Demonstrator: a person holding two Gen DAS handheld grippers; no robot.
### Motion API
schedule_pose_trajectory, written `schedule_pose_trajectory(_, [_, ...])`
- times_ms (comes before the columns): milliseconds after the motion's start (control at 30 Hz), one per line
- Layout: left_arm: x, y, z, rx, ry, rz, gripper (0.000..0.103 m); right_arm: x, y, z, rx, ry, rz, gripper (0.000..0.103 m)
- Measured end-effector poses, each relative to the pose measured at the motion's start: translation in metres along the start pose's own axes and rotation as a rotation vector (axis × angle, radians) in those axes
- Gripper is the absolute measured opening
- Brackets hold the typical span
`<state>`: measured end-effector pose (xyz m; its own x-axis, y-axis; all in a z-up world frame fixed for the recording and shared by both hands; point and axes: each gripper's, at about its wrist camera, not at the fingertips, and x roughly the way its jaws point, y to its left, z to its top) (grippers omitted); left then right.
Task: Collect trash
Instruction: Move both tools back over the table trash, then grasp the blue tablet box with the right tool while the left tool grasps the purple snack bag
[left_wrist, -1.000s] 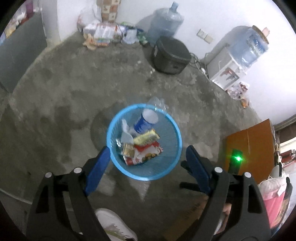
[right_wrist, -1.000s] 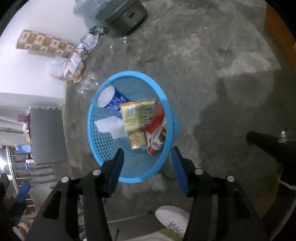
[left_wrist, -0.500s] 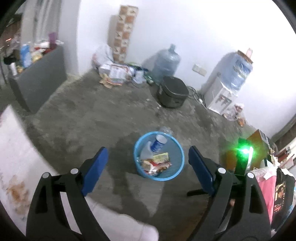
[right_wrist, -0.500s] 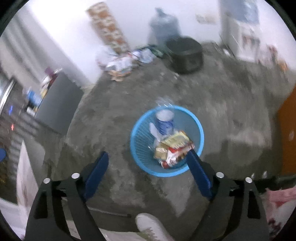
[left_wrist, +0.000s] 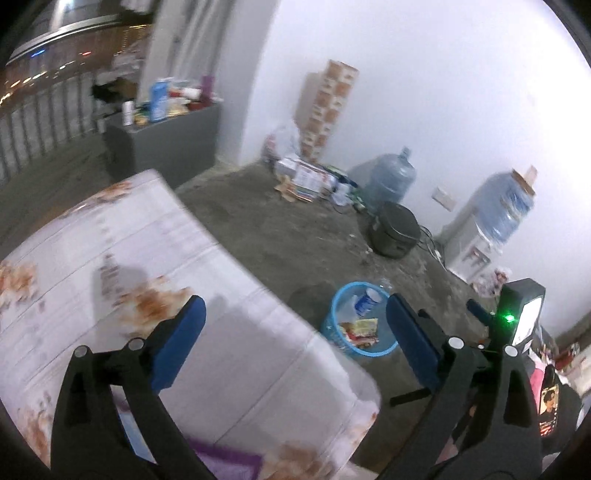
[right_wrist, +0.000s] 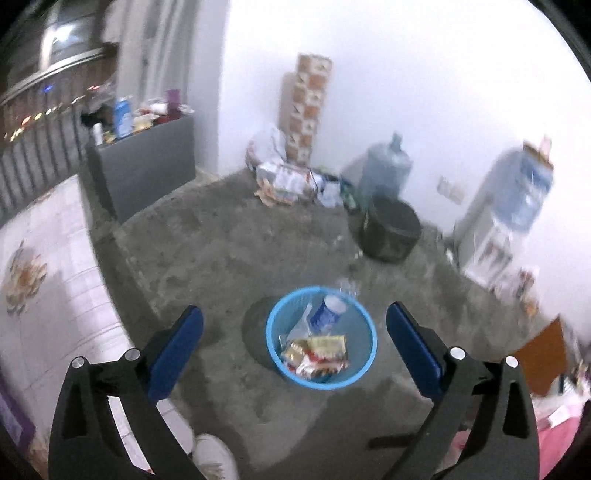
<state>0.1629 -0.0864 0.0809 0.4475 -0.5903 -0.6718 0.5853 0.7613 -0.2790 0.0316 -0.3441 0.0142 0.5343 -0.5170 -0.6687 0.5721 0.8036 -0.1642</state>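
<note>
A: Step in hand? Both tongs empty. Left tongs (left_wrist: 293, 341), jaws opening, nothing between the blue pads. Right tongs (right_wrist: 293, 341), the same: jaws opening, only floor and basket seen through the gap.

B: Where is the trash?

A: In the blue mesh basket (right_wrist: 364, 321) on the concrete floor (right_wrist: 207, 258), lower centre of the right wrist view; lower right of centre in the left wrist view (left_wrist: 338, 301), just past the corner of the desk with the flowered cloth (left_wrist: 147, 266). Inside: a blue-and-white cup (right_wrist: 328, 310), a yellow snack packet (right_wrist: 328, 343), a red-and-white wrapper (right_wrist: 314, 363), a pale scrap.

B: How do they lie?

A: Cup lies tilted, long axis from lower left to upper right of the frame, white end toward the far rim. Packets lie flat, long sides roughly across the frame.

B: So the drop looks done?

A: My reading, yes: a load is in and the tongs are free. The desk shows nothing loose that I can make out; the view is blurred.

B: Next move?

A: Find the next piece. A clear crumpled bit (right_wrist: 347, 286) sits just beyond the basket's far rim, and a heap of litter (right_wrist: 288, 181) lies against the far wall, upper centre, beside the water jug (right_wrist: 384, 170). Either calls for a low reach with jaws wide.
</note>
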Motion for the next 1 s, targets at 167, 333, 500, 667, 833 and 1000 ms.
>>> schedule_pose_trajectory(167, [-0.060, 0.052, -0.023, -0.077, -0.089, 0.087, 0.094, -0.047, 0.023, 0.008, -0.017, -0.106, 0.300, 0.097])
schedule_pose_trajectory(333, [-0.110, 0.102, -0.063, -0.192, -0.145, 0.143, 0.094, -0.074, 0.059, 0.006, -0.029, -0.092, 0.592, 0.097])
schedule_pose_trajectory(500, [-0.141, 0.136, -0.114, -0.244, -0.157, 0.191, 0.094, -0.089, 0.106, -0.010, -0.095, -0.002, 0.814, 0.097])
schedule_pose_trajectory(667, [-0.151, 0.158, -0.160, -0.284, -0.135, 0.245, 0.094, -0.098, 0.148, -0.028, -0.146, 0.142, 0.971, 0.093])
schedule_pose_trajectory(833, [-0.154, 0.173, -0.200, -0.330, -0.098, 0.273, 0.094, -0.111, 0.197, -0.047, -0.261, 0.270, 1.062, 0.087])
schedule_pose_trajectory(1000, [-0.145, 0.177, -0.229, -0.345, -0.038, 0.264, 0.079, -0.123, 0.243, -0.064, -0.408, 0.318, 1.039, 0.087])
